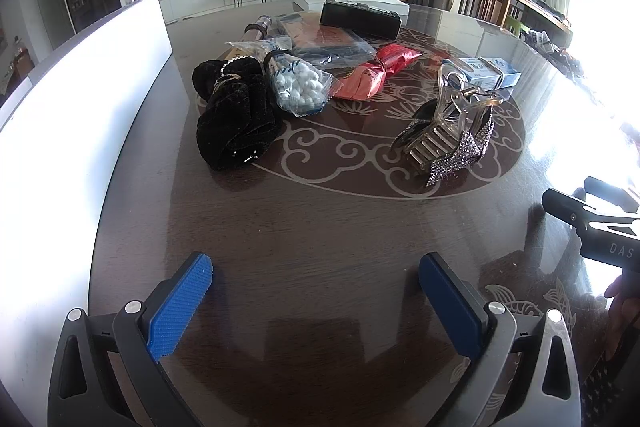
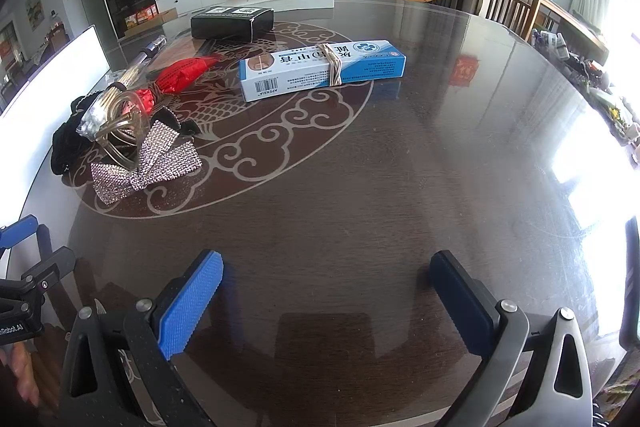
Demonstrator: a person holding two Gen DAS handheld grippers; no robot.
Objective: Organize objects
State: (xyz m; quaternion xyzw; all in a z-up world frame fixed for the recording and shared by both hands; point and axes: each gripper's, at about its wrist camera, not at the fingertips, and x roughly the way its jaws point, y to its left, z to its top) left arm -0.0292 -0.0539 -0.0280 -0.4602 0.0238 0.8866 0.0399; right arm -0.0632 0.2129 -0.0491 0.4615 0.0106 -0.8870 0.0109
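- My left gripper [image 1: 316,291] and right gripper [image 2: 328,287] hover over the dark round table [image 2: 360,187], fingers apart, holding nothing.
- Hair clip [image 1: 448,131], black cloth [image 1: 236,123] and blue box [image 2: 320,69] sit mid-table; the near edge is bare.

We get hard daylight flooding in from the right, blowing out the window side; glare streaks the glossy table [image 2: 460,167], the white board [image 1: 80,115] overexposes, and fisheye edges curve dark.
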